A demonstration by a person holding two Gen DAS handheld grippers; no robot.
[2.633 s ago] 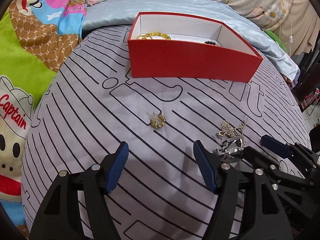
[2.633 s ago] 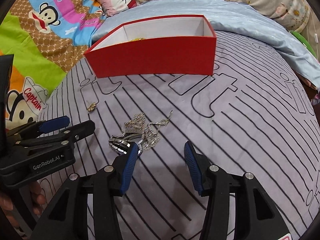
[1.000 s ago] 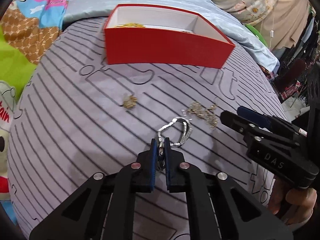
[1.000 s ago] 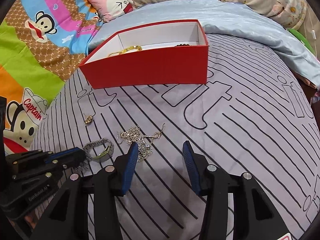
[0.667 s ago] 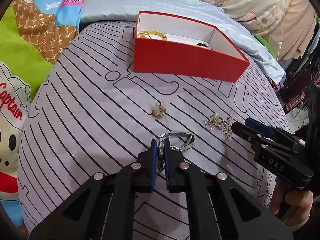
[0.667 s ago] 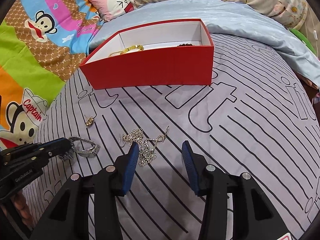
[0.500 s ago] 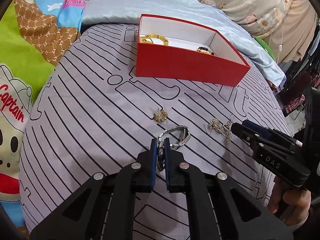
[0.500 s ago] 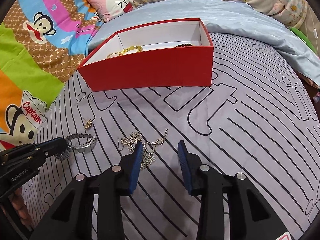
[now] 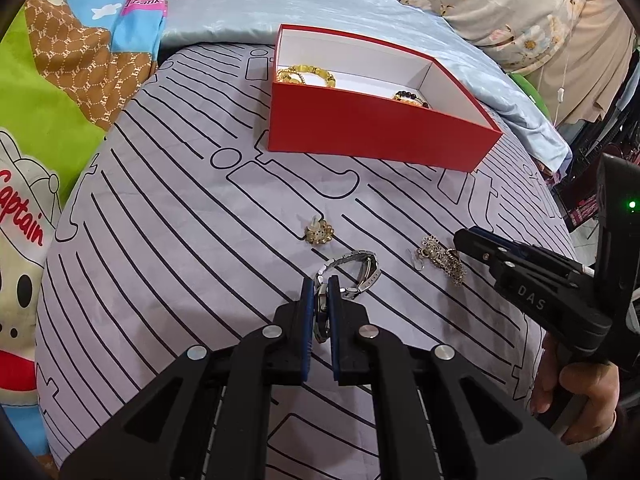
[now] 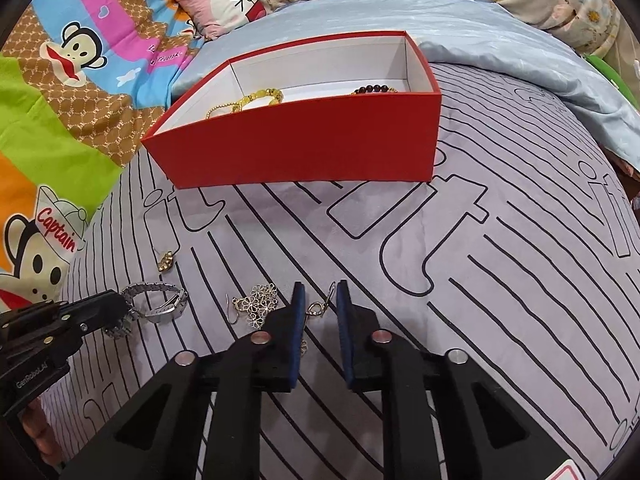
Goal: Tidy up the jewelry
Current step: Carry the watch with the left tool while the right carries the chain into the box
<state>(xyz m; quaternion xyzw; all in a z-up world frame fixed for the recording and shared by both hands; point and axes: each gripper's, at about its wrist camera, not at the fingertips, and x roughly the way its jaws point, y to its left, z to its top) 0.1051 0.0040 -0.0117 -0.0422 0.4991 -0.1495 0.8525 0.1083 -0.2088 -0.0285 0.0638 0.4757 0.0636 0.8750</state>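
R wrist only: earring hook point(image 10: 316, 312) between pads.

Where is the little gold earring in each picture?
Left wrist view: the small gold earring lies on the striped sheet at the centre, just beyond the silver watch.
Right wrist view: small gold earring at the left, above the watch.
Shared landmark: the red box.

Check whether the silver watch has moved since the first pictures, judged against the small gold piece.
Yes. The silver watch, clamped in the left gripper, started tangled with the flower earrings and now lies apart from them, closer to the small gold piece.
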